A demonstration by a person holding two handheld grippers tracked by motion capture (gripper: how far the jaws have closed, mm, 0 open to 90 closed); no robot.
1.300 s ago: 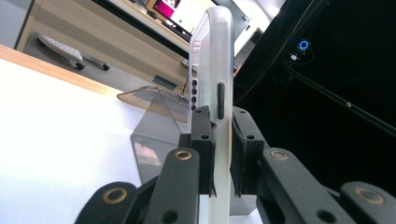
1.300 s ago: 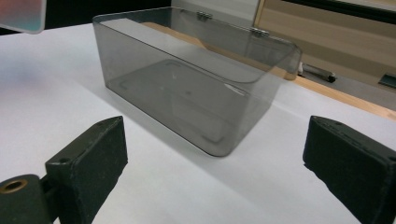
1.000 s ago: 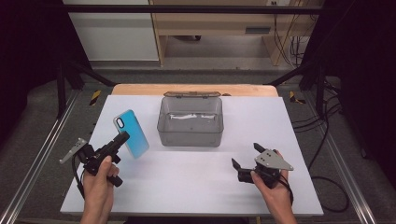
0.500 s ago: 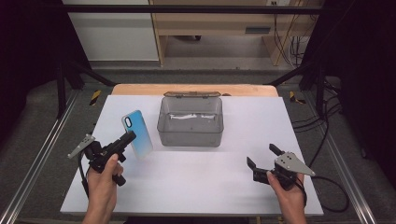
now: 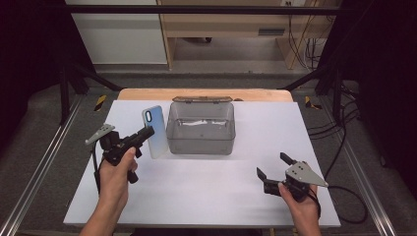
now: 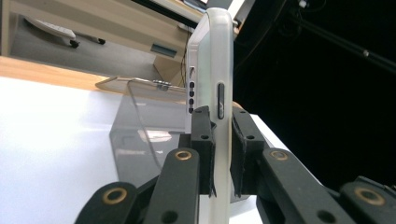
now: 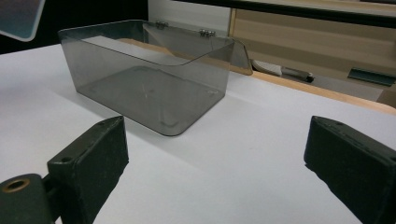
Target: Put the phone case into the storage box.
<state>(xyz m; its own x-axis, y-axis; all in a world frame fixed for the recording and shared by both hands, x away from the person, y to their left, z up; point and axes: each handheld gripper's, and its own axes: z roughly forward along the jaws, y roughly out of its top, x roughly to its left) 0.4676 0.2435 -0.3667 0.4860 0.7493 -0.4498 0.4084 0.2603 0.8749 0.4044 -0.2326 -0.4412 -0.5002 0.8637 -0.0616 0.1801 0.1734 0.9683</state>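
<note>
A light blue phone point(image 5: 156, 131) stands on edge in the air, just left of a clear grey plastic box point(image 5: 200, 129) with its lid swung back. My left gripper point(image 5: 147, 132) is shut on the phone's lower edge. In the left gripper view the phone point(image 6: 212, 84) rises edge-on between the pads, with the box point(image 6: 144, 126) behind it. My right gripper point(image 5: 274, 164) rests open at the table's front right, with nothing between its jaws. In the right gripper view the box point(image 7: 149, 74) lies ahead, and a corner of the phone point(image 7: 18, 16) shows at top left.
The white table top point(image 5: 206, 187) spreads in front of the box, with a wooden strip point(image 5: 147, 93) along its far edge. Metal rails point(image 5: 37, 167) run along both sides. Cables point(image 5: 344, 147) trail off the right edge.
My left gripper has lifted the phone and carried it right, toward the box, turning it more upright. The right gripper has drifted slightly right and toward the front edge.
</note>
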